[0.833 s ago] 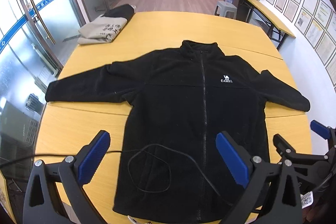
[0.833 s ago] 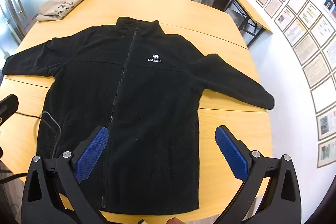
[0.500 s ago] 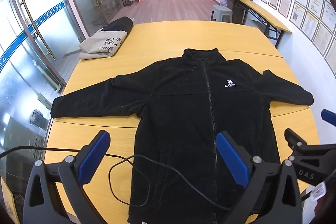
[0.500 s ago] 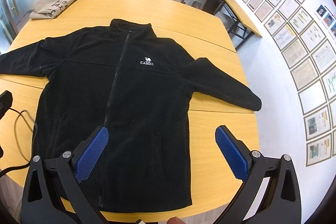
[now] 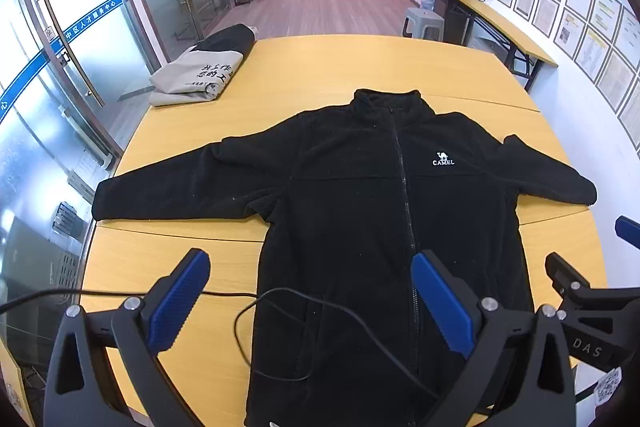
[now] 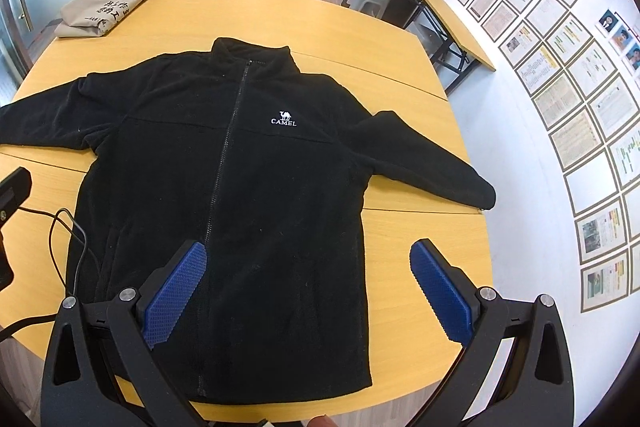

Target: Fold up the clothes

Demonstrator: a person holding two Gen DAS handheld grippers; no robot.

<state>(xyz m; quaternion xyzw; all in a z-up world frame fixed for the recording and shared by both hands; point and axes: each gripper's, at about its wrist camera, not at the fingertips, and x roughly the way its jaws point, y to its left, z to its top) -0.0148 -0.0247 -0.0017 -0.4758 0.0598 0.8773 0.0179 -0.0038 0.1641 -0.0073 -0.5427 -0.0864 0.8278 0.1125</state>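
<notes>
Both tools are spread wide w/ nothing between the pads: your left tool (image 5: 308,301) hangs over the jacket's lower-left hem area, your right tool (image 6: 308,285) over the lower-right front. Neither touches cloth.

Black fleece jacket (image 5: 384,211) lies flat, zipped, front up on the yellow surface (image 5: 320,75), sleeves out to both sides, collar at the far end. It looks soft, thick and limp, so it will sag and drag rather than hold shape; fleece grips the pads well, prob no slipping. Best holds, in my view: left cuff (image 5: 106,201) and right cuff (image 6: 478,193) first, then shoulder and hem corners.

A thin black cable (image 5: 280,331) loops across the hem; don't pinch it. Folded grey shirt (image 5: 198,77) sits at the far-left corner, well apart.

Vs 0.8 s ago: both tools have pulled up and back, so the jacket sits lower and smaller in view, and the cable loop has slid left, partly off the fleece.
</notes>
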